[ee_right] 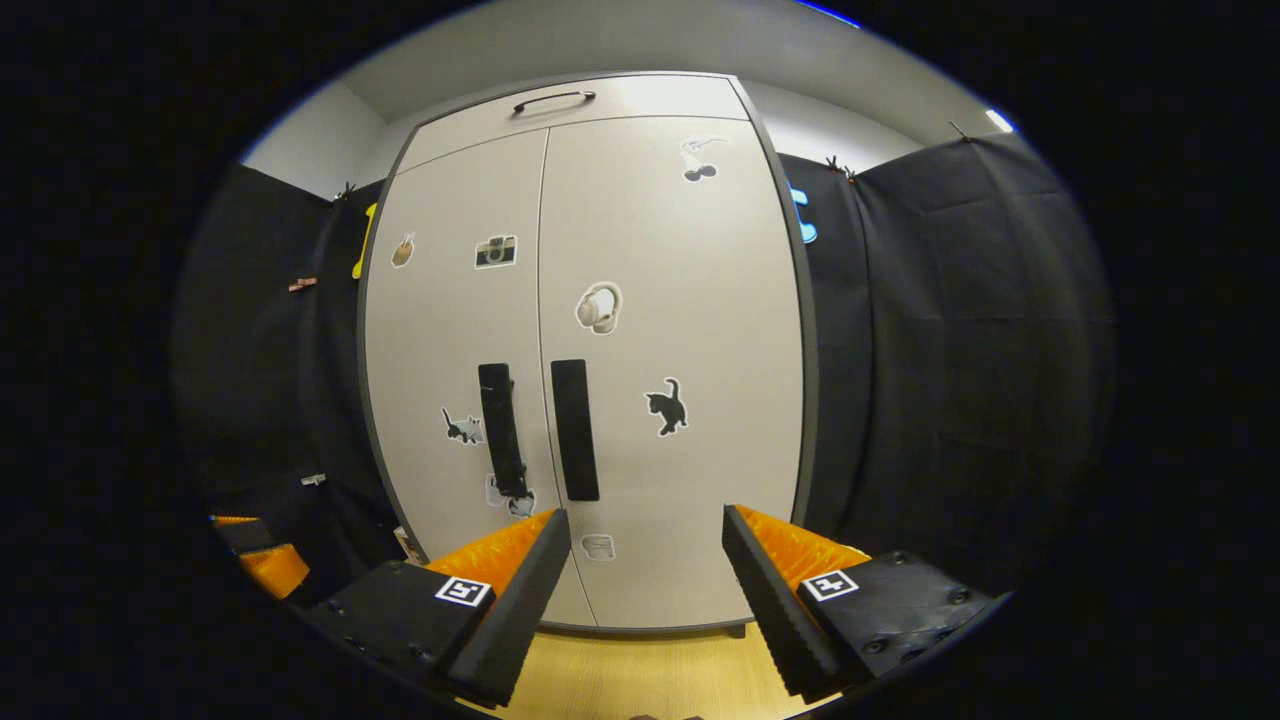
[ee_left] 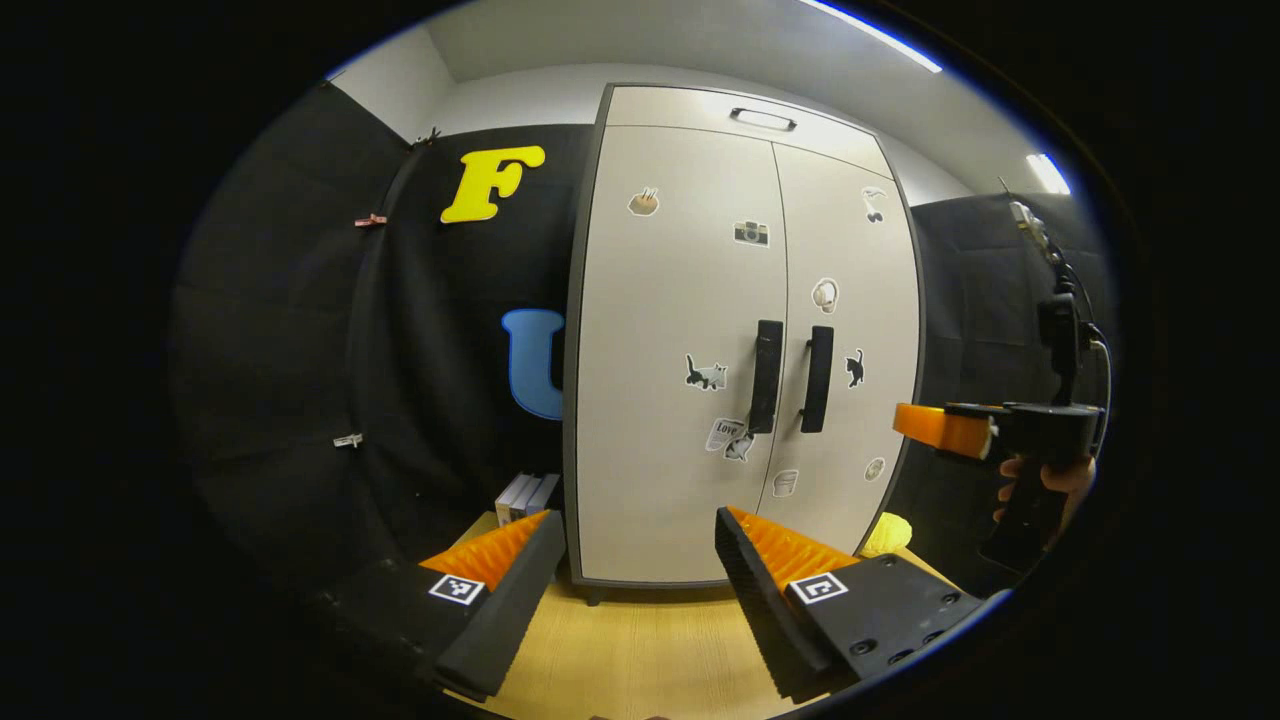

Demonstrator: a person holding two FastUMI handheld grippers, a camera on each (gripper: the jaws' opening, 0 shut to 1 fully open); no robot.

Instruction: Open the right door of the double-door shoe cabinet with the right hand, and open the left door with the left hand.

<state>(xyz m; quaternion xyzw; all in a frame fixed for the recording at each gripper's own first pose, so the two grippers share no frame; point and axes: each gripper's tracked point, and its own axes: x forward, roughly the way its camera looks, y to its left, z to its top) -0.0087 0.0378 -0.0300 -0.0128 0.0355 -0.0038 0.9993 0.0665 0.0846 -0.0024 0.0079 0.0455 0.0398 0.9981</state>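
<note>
Booth interior. A pale double-door shoe cabinet (ee_left: 740,340) is seen standing upright on a light wood-grain floor (ee_left: 640,650), raised on short dark feet, its frame edged in dark grey. Black cloth walls (ee_left: 290,330) are hung on both sides of it, pinned with small clips; a white ceiling with strip lights is seen above.

Both doors are closed. The left door (ee_left: 670,350) and right door (ee_left: 850,330) meet at a narrow central seam, with the left handle (ee_left: 766,376) and right handle (ee_left: 817,379), both black vertical bars, set just beside that seam at mid-height. A shallow top panel with a horizontal pull (ee_left: 762,119) is noted above the doors. Stickers are scattered over both door faces: cats, a camera, headphones, cherries.

By the cabinet's left foot, a few flat boxes (ee_left: 527,495) are stood against the cloth. At its right foot a yellow object (ee_left: 887,533) lies on the floor; its nature cannot be told.

The left gripper (ee_left: 635,545) is held well apart from the cabinet, fingers spread wide, nothing between them. The right gripper (ee_right: 645,545) is likewise held with fingers spread and empty, facing the handles without touching them. In the left gripper view it is seen far right, grasped by a hand (ee_left: 1045,480).
</note>
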